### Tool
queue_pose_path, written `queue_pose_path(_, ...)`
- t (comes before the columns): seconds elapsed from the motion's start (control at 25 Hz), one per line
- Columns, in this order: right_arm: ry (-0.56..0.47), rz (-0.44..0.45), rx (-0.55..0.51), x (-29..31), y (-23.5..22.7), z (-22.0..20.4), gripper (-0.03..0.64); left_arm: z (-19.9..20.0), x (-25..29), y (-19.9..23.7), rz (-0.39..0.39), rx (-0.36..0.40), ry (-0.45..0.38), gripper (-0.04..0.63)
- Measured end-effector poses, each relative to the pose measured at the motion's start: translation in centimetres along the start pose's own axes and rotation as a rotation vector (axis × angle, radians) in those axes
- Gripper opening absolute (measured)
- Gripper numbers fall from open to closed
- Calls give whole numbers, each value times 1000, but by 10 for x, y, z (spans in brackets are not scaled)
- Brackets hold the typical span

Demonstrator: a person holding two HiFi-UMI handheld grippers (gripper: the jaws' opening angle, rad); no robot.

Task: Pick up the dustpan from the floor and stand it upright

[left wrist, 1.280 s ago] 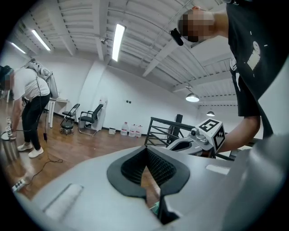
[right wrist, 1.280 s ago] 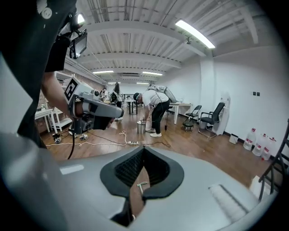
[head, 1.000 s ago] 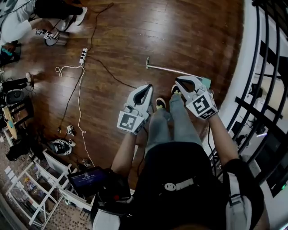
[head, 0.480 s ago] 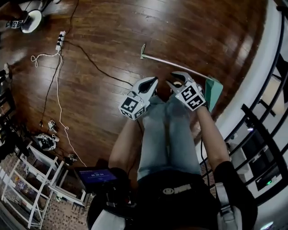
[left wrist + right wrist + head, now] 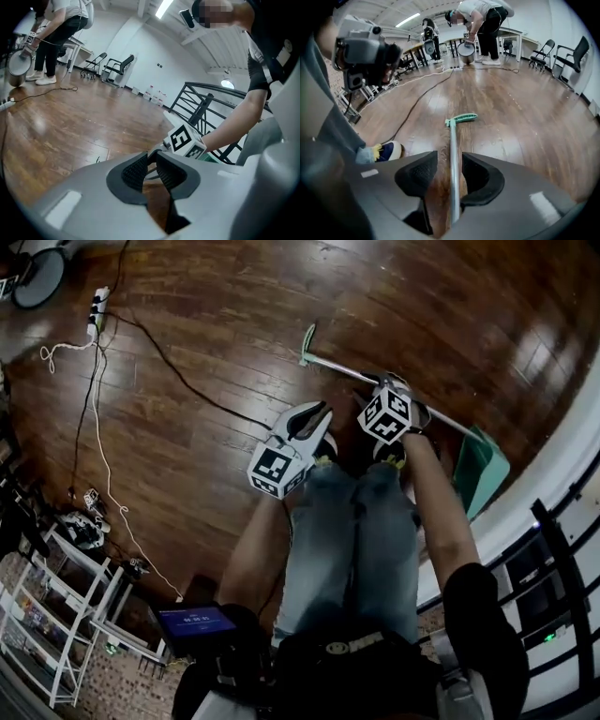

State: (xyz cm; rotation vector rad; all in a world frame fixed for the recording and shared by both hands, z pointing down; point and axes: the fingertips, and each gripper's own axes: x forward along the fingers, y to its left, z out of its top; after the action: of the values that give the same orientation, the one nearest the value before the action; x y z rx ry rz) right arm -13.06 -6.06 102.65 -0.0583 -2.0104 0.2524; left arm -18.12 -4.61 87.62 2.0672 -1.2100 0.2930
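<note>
The dustpan lies flat on the wooden floor: a green grip (image 5: pixel 307 341), a long metal pole (image 5: pixel 342 369) and a green pan (image 5: pixel 480 470) by the white ledge. My right gripper (image 5: pixel 392 388) points steeply down over the pole. In the right gripper view the pole (image 5: pixel 453 154) runs between the opening jaws of that gripper (image 5: pixel 450 161), close to the right pad, and ends at the green grip (image 5: pixel 461 118). Beside the person's knee, my left gripper (image 5: pixel 314 414) is off the pole. Its jaws are opening with nothing between them (image 5: pixel 150 161).
A black cable (image 5: pixel 187 381) and a white power strip (image 5: pixel 98 301) lie on the floor to the left. A black railing (image 5: pixel 553 549) runs along the right. A white shelf (image 5: pixel 56 615) stands lower left. The person's shoe (image 5: pixel 386 151) is near the pole. Other people bend over a metal pot (image 5: pixel 466 51).
Both grippers have dropped toward the floor as the person bent down. Both jaws went from shut to apart. The right gripper now straddles the dustpan's pole.
</note>
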Motion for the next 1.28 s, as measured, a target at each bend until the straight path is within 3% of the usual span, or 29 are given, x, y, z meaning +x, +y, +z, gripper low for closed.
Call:
queue_pose_path(0.28,202,3,-122,76,-8,-25,179,-17,8,15,13,-29,-30,56)
queue_pose_path(0.44,259,-8,-158,91,-7,-29,98,-8,6,17,14,-33,-75,17)
queue_pose_path(0.56,270,-25,-132,75,-10,-24,91,12,-5,16,33,-50,-113,17)
queue_pose_path(0.76,144,-82,-101,-34,-7,24,88,65,-50,-11,57,-86,-148,17)
queue_pose_path(0.96,-92,-136,-82,-201,24,66,89,138,-105,-91,-14,-39,-151,17)
queue_pose_path(1.12,-238,-181,-82,-308,41,49,87,185,-123,-156,-91,7,-139,17)
queue_pose_path(1.28,-329,-209,-63,-376,44,-1,86,197,-104,-225,-150,49,-112,17)
